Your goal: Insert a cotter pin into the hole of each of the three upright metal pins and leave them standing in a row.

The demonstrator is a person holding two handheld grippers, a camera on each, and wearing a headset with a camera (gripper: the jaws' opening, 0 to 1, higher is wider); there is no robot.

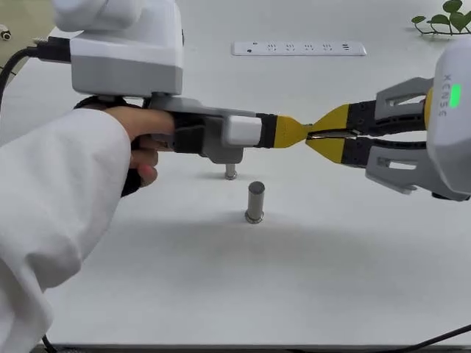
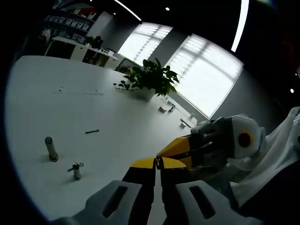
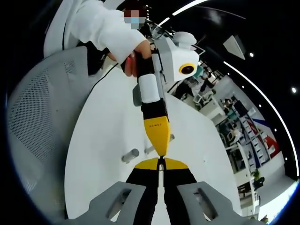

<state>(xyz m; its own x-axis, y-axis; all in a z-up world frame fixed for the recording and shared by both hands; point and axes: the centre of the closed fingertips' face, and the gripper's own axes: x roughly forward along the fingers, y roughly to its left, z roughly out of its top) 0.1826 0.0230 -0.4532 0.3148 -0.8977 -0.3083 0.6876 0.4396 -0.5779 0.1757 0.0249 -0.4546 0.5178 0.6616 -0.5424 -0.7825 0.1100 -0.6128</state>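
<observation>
A tall metal pin (image 1: 255, 202) stands upright on the white table (image 1: 331, 279). A shorter pin (image 1: 230, 172) stands just behind it, half under the left gripper. In the left gripper view the short pin (image 2: 75, 170) carries a cotter pin through its head, the tall pin (image 2: 50, 149) stands bare, and a loose cotter pin (image 2: 92, 131) lies farther off. Both grippers hover above the table, tip to tip. My left gripper (image 1: 300, 132) is shut. My right gripper (image 1: 318, 135) is shut on a thin metal sliver, apparently a cotter pin, where the tips meet (image 3: 160, 162).
A white power strip (image 1: 298, 48) lies at the table's far edge, and a potted plant (image 1: 441, 22) stands at the far right corner. A black cable (image 1: 15, 62) trails off the left side. A white sleeve (image 1: 51, 213) covers the near left.
</observation>
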